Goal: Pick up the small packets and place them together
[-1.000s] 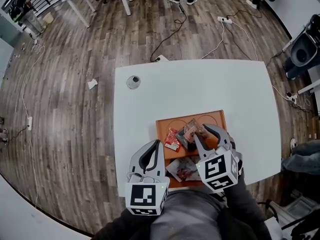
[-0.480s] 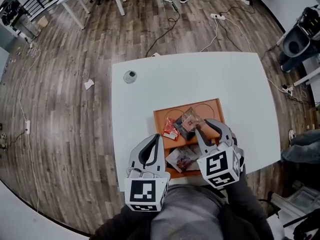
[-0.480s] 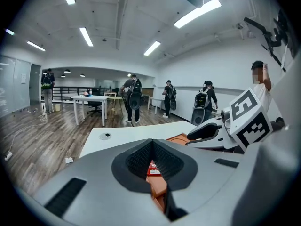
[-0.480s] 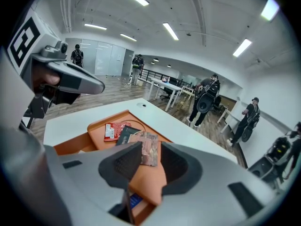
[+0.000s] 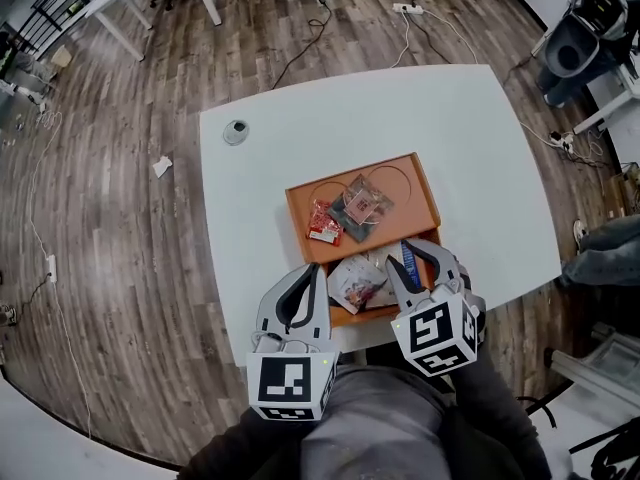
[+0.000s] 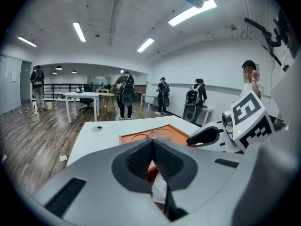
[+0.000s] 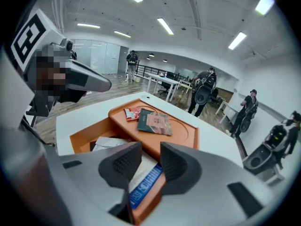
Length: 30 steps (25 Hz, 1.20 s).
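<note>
An orange tray (image 5: pixel 400 173) lies on the white table (image 5: pixel 470 128). Its far compartment holds a red packet (image 5: pixel 322 223) touching a dark, pink-printed packet (image 5: pixel 361 206). In the near compartment lie a white-and-pink packet (image 5: pixel 360 283) and a blue packet (image 5: pixel 406 258). My right gripper (image 5: pixel 415 258) hovers over the near compartment, open and holding nothing; in the right gripper view (image 7: pixel 150 147) the blue packet (image 7: pixel 146 185) shows through the gap. My left gripper (image 5: pixel 316 273) is shut and empty at the tray's near left corner; its tips (image 6: pixel 151 142) meet before the tray (image 6: pixel 141 136).
A small round object (image 5: pixel 236 132) sits near the table's far left corner. The table's near edge runs just below the tray. Cables and a scrap of paper (image 5: pixel 161 166) lie on the wood floor. Several people stand far off in the room.
Both grippers have drawn back toward the near edge of the tray. My right gripper has left the dark pink packet in the far compartment and now sits over the near compartment.
</note>
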Available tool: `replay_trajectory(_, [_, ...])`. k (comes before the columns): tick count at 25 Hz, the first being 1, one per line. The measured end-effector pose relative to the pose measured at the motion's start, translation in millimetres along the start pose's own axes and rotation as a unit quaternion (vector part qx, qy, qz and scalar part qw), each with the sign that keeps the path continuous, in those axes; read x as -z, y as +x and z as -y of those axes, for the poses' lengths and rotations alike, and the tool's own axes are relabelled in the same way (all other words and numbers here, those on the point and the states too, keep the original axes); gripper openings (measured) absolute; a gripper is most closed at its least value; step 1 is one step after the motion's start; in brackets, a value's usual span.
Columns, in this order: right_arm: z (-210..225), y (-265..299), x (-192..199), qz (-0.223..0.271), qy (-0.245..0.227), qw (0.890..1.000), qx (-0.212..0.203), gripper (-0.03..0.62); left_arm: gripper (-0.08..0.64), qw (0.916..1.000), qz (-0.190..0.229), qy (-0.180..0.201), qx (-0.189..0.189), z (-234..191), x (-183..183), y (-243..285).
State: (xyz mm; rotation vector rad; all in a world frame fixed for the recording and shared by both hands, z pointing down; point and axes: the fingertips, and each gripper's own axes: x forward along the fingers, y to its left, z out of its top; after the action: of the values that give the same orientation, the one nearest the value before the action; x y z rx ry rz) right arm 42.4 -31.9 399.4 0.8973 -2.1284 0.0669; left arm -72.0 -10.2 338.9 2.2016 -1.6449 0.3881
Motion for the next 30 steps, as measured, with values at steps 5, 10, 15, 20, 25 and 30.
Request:
replay_trajectory(5, [-32.3, -0.3, 16.1, -0.014, 0.000, 0.999, -0.036, 0.117, -0.003, 0.9999, -0.012, 0.001, 0.003, 3.7, 16.2, -10.6])
replay_trajectory(10, [-63.6, 13.0, 18.1, -0.022, -0.009, 0.996, -0.089, 0.117, -0.003, 0.9996, -0.022, -0.006, -0.018, -8.8, 27.4, -19.7])
replay_trajectory(15, [-79.2, 27.0, 21.0, -0.042, -0.014, 0.990, -0.137, 0.132, -0.003, 0.9985, -0.028, -0.014, -0.044, -24.2, 33.4, -27.8])
replay_trajectory(20, [-88.3, 36.5, 32.3, -0.078, -0.021, 0.981, -0.175, 0.227, -0.003, 0.9977, -0.028, -0.025, -0.056, -31.8, 34.1, -29.1])
replay_trajectory(25, [-89.4, 41.0, 34.7, -0.104, -0.013, 0.975, -0.194, 0.229, -0.003, 0.9969, -0.035, -0.036, -0.060, -35.5, 38.3, -25.0])
replay_trajectory(30, [-93.3, 43.4, 35.0, -0.103, -0.030, 0.971, -0.212, 0.163, -0.003, 0.9969, -0.037, -0.037, -0.058, -34.7, 40.3, -19.3])
